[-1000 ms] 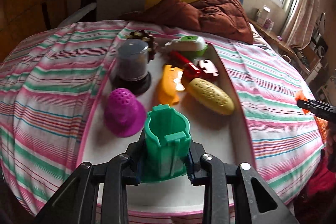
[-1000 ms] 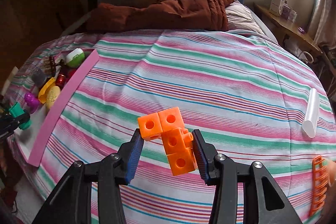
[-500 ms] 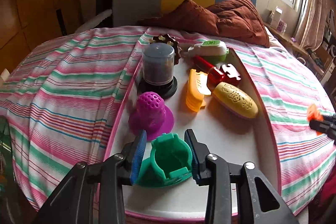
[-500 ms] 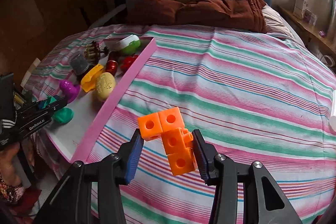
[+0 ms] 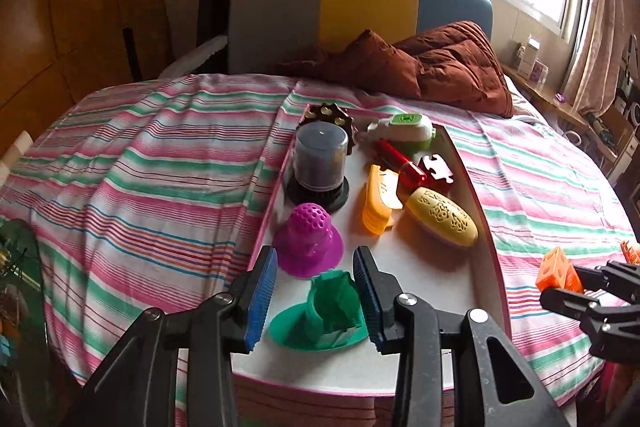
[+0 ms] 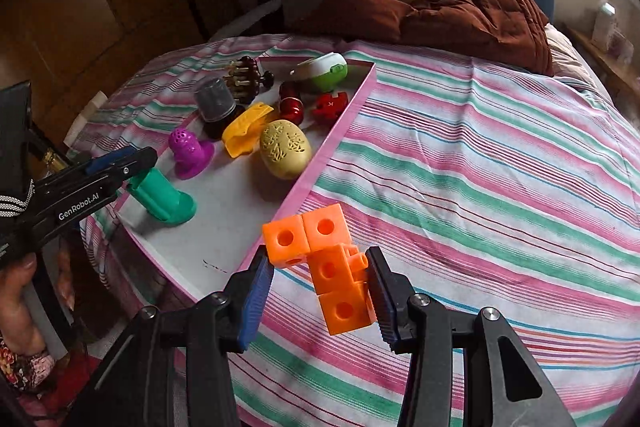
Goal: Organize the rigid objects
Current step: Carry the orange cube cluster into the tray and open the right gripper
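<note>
Green holder (image 5: 329,311) in pink-rimmed tray (image 5: 486,239)

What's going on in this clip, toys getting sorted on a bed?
Roughly, yes. The left claw is open around a green holder standing on the white tray, which already carries a purple strainer and other small items. The right claw grips an orange cube cluster in the air beside the tray's pink rim.
</note>
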`<state>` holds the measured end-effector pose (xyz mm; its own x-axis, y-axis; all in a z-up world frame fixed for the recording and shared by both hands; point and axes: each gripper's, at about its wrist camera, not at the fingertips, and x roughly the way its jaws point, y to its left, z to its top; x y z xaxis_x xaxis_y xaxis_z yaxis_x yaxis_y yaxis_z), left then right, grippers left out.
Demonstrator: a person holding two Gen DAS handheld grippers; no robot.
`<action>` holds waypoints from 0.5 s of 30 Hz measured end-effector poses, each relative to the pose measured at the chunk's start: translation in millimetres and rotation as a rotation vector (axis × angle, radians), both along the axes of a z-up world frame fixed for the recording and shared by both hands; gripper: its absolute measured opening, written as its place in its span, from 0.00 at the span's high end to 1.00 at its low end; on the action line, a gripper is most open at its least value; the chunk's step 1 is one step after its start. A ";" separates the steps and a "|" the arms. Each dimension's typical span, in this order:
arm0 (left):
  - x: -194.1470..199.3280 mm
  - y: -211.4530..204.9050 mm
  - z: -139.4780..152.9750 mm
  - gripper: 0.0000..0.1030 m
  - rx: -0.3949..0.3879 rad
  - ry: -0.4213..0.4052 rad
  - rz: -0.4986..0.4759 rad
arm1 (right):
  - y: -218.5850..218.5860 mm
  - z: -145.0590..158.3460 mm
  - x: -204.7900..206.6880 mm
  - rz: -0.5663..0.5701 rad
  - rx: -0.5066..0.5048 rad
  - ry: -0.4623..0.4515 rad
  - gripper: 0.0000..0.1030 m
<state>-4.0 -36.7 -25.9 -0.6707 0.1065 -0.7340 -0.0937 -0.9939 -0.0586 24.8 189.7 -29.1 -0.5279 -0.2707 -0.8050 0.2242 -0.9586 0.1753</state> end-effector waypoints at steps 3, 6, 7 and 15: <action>3.0 -8.7 5.7 0.62 0.033 0.010 0.015 | -7.3 1.2 -0.2 0.010 -0.006 0.000 0.54; 8.2 -20.3 12.2 0.62 0.075 0.028 0.029 | -17.4 2.7 1.0 0.026 -0.012 0.004 0.54; 9.9 -24.4 14.0 0.62 0.088 0.034 0.036 | -20.5 2.8 1.0 0.032 -0.014 0.004 0.54; 20.8 -42.7 18.3 0.62 0.129 0.040 0.069 | -41.2 4.1 -2.1 0.080 -0.017 0.003 0.54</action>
<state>16.8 -79.3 -7.7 -0.7079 0.1509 -0.6900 -0.0298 -0.9824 -0.1843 22.7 148.5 -25.0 -0.5062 -0.3259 -0.7985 0.3000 -0.9346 0.1912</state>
